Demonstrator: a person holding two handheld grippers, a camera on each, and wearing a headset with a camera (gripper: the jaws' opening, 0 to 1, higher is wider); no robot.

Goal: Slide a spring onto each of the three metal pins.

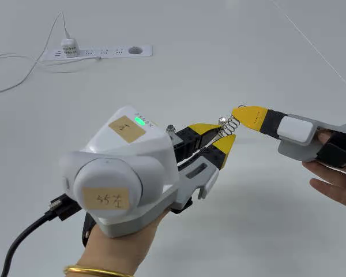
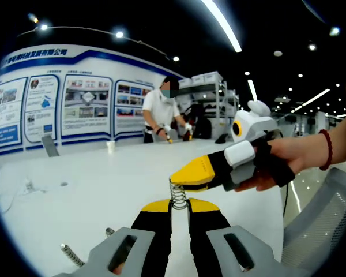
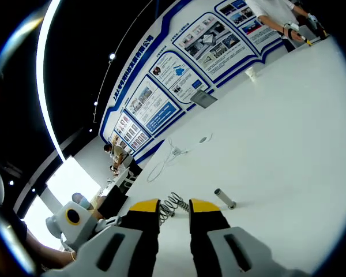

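Bridging both grippers' yellow tips, the spring (image 1: 230,125) slants above the white table (image 1: 230,52) in the head view. The right gripper view adds a loose metal pin (image 3: 224,198) lying on the table just beyond, and the left gripper view a second spring (image 2: 72,254) lying near its lower edge. The right gripper (image 3: 174,206) has its jaws a narrow gap apart, the coil between them touching both tips. The left gripper (image 2: 180,206) has its jaws nearly closed at the spring's lower end; whether they pinch it I cannot tell.
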